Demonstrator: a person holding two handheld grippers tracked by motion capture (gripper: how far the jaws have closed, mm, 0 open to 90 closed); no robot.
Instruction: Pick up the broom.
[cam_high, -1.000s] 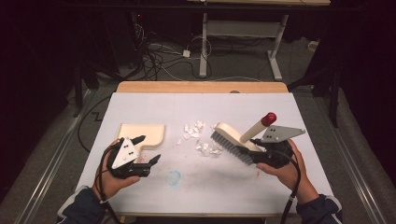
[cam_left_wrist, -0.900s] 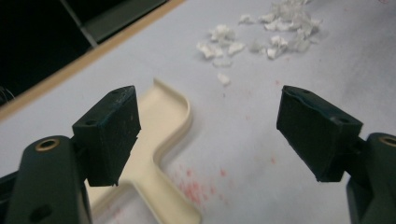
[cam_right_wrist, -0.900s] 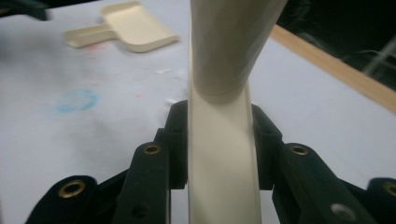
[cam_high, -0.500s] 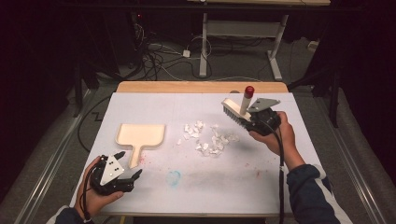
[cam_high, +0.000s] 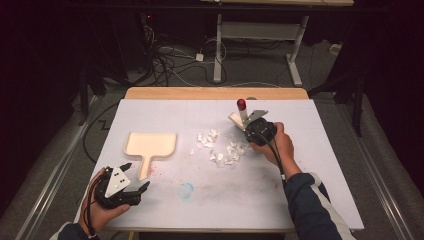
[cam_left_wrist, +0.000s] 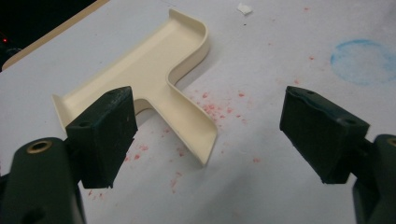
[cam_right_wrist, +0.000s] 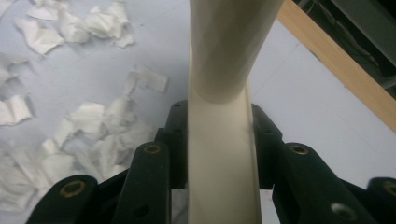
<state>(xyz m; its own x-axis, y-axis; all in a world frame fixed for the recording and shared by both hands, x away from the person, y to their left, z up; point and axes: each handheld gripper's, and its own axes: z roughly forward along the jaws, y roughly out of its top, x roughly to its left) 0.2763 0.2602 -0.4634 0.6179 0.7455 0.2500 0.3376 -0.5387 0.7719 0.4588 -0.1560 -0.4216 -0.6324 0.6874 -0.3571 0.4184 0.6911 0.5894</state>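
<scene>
A cream dustpan lies flat on the left of the table, handle toward me. In the left gripper view its handle end lies on the sheet ahead of and between the jaws. My left gripper sits near the front left corner; its jaws have just been opening, stand wide, and hold nothing. My right gripper is shut on a cream brush with a red-tipped handle that stands up just right of a heap of white paper scraps.
The pale sheet on the table carries a blue chalk ring and red specks near the dustpan handle. A wooden table edge runs along the far side. Cables and desk legs lie on the floor beyond.
My left gripper drew back from the dustpan handle toward the front left corner. The right gripper carried the brush away from me and leftward, turning it upright beside the scraps.
</scene>
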